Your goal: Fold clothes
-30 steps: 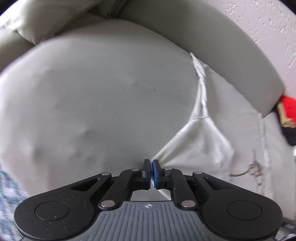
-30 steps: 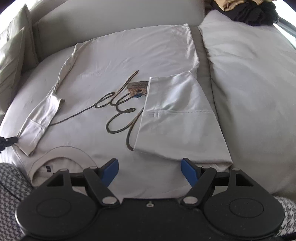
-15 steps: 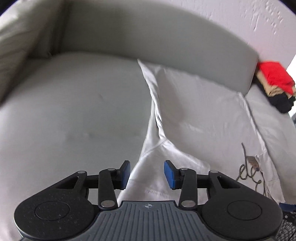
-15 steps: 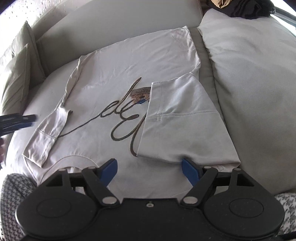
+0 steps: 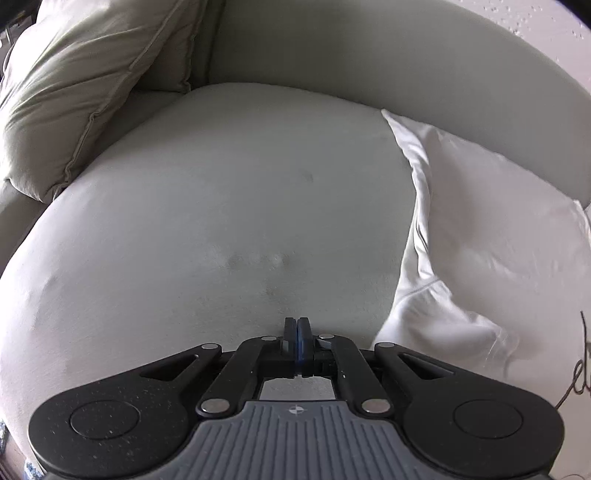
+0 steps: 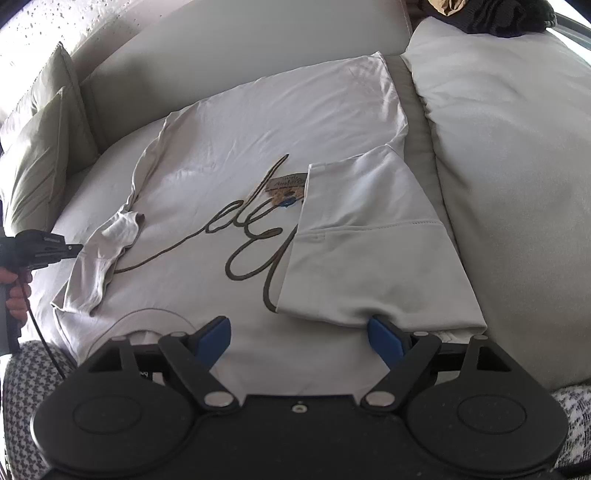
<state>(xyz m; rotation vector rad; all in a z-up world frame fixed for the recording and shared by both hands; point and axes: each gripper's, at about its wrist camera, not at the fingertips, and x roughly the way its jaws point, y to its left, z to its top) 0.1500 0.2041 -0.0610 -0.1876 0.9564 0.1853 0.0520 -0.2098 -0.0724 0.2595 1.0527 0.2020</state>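
Note:
A pale grey T-shirt (image 6: 258, 122) with brown script (image 6: 255, 236) lies spread on the sofa seat. Its right side (image 6: 369, 236) is folded over the front, and its left sleeve (image 6: 107, 243) lies crumpled. My left gripper (image 5: 297, 341) is shut over bare cushion with nothing seen between its pads; the sleeve (image 5: 439, 306) lies just to its right. From the right wrist view, the left gripper (image 6: 75, 248) has its tip at the sleeve's edge. My right gripper (image 6: 299, 334) hovers by the collar (image 6: 155, 314), jaws wide and opening, pressing on nothing. Its right pad (image 6: 384, 338) sits under the fold's edge.
Olive pillows (image 6: 40, 147) lean at the sofa's left end. A second seat cushion (image 6: 517, 184) lies to the right, with a dark pile of clothes (image 6: 498, 14) behind it. A hand (image 6: 16, 295) holds the left gripper's handle. Houndstooth fabric (image 6: 29, 369) shows at the bottom corners.
The left gripper opened over the sleeve, then shut again as it shifted left onto bare cushion. The sleeve, flat before, is now crumpled. The right gripper's jaws spread slightly wider.

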